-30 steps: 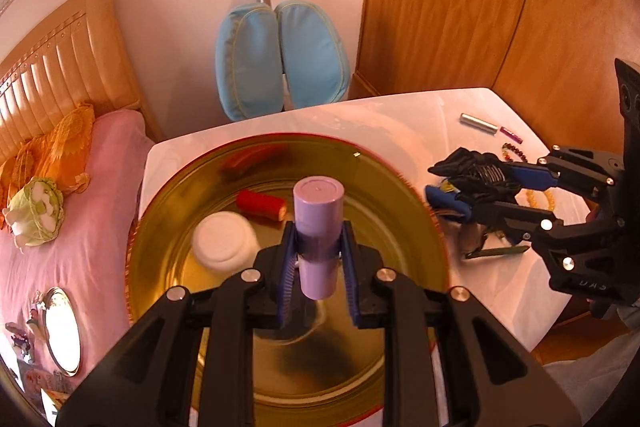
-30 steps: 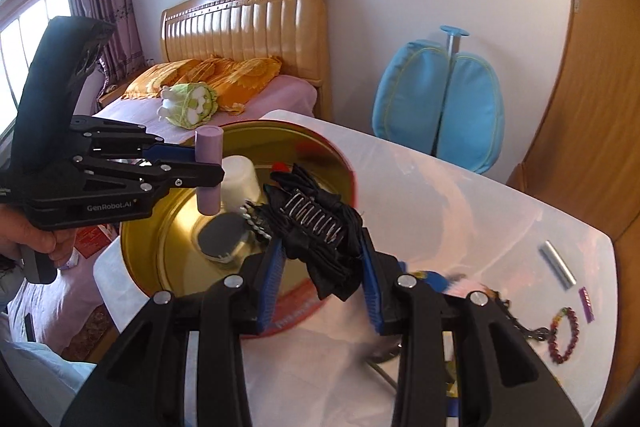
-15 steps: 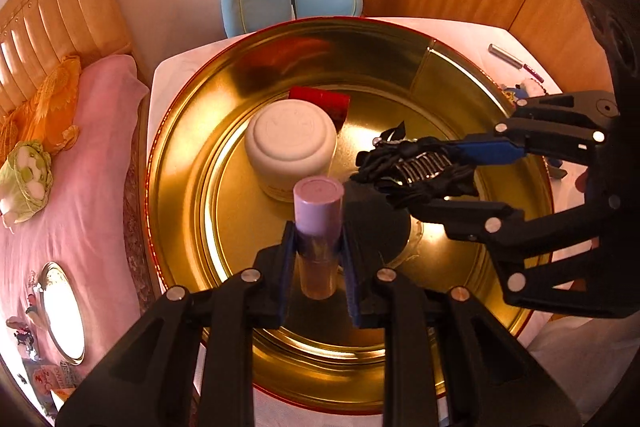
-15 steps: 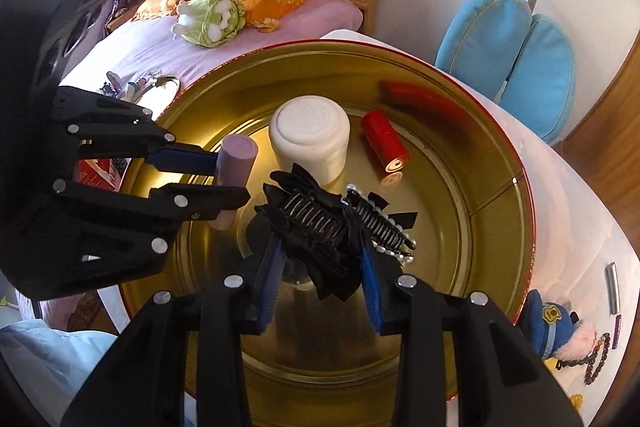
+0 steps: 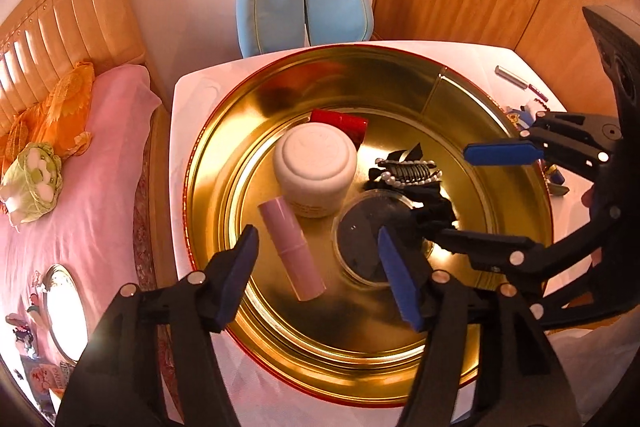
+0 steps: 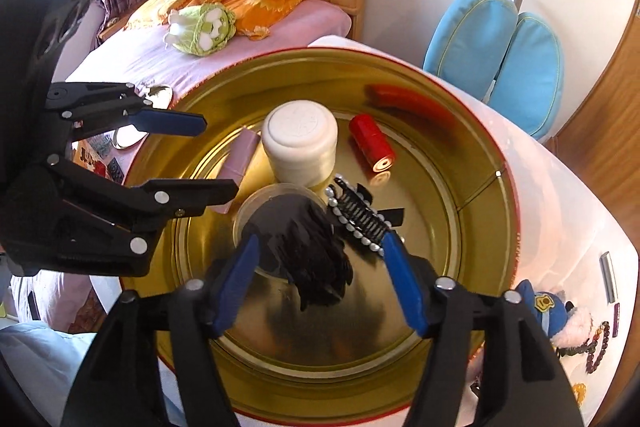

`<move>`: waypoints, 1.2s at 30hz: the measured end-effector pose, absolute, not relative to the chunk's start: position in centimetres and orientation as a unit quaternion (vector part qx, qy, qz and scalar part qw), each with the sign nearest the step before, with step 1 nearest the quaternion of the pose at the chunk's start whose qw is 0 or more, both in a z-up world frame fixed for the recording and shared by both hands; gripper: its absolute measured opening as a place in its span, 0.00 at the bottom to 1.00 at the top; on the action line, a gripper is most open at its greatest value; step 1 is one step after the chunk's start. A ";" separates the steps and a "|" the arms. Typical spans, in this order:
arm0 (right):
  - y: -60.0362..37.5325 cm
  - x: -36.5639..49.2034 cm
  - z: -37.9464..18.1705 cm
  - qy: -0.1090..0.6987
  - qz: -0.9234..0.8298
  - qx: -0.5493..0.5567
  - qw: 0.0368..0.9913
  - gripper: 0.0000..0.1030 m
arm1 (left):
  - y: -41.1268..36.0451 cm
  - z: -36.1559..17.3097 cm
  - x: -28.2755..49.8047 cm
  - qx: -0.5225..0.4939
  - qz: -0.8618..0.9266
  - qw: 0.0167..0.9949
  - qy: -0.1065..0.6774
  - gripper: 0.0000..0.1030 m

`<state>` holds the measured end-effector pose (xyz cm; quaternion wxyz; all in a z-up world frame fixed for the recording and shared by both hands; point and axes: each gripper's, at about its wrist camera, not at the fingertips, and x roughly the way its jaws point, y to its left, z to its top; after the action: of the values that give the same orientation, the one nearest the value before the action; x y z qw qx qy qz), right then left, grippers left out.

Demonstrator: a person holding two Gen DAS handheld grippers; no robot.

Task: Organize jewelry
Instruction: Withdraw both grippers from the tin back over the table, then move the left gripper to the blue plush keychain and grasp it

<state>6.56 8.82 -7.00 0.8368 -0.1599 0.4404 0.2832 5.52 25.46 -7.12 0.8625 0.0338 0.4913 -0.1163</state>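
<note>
Both my claws hang over the gold tin point(image 5: 500, 131), left claw point(image 5: 320, 267) and right claw point(image 6: 320, 267) spread wide and gripping nothing, so I'd call this the drop-off step, with the next move being a trip to the beads point(image 6: 600, 343) off to my right claw's right on the table. The pink tube point(image 5: 290, 247) lies flat between my left fingers, long axis running away from me and tipped left. The black clip point(image 6: 360, 215) sits just ahead of my right claw, angled away-left.

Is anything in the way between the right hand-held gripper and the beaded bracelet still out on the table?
Yes. The gold tin's wall rises between the open right hand-held gripper, which hangs inside the tin, and the beaded bracelet on the table; the blue plush toy sits beside the bracelet.
</note>
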 end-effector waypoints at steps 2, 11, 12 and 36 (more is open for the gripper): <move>7.7 6.2 -6.5 0.428 0.278 -0.151 0.847 0.88 | 25.2 -6.8 5.4 0.023 -0.119 0.862 0.492 0.67; -1.1 4.7 -3.8 0.383 0.232 -0.102 0.888 0.94 | 19.0 -4.3 5.7 0.022 -0.162 0.873 0.460 0.80; -2.3 4.6 -3.6 0.382 0.224 -0.097 0.891 0.94 | 18.0 -4.0 5.9 0.024 -0.167 0.873 0.458 0.80; -25.1 2.1 -4.6 0.393 0.141 -0.024 0.908 0.95 | -4.1 -6.3 10.9 0.093 -0.208 0.847 0.481 0.80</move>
<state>2.09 -25.05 -4.64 0.9083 -0.0243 0.3932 0.1409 10.93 -4.14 -6.30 0.8466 0.0926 0.4808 -0.2084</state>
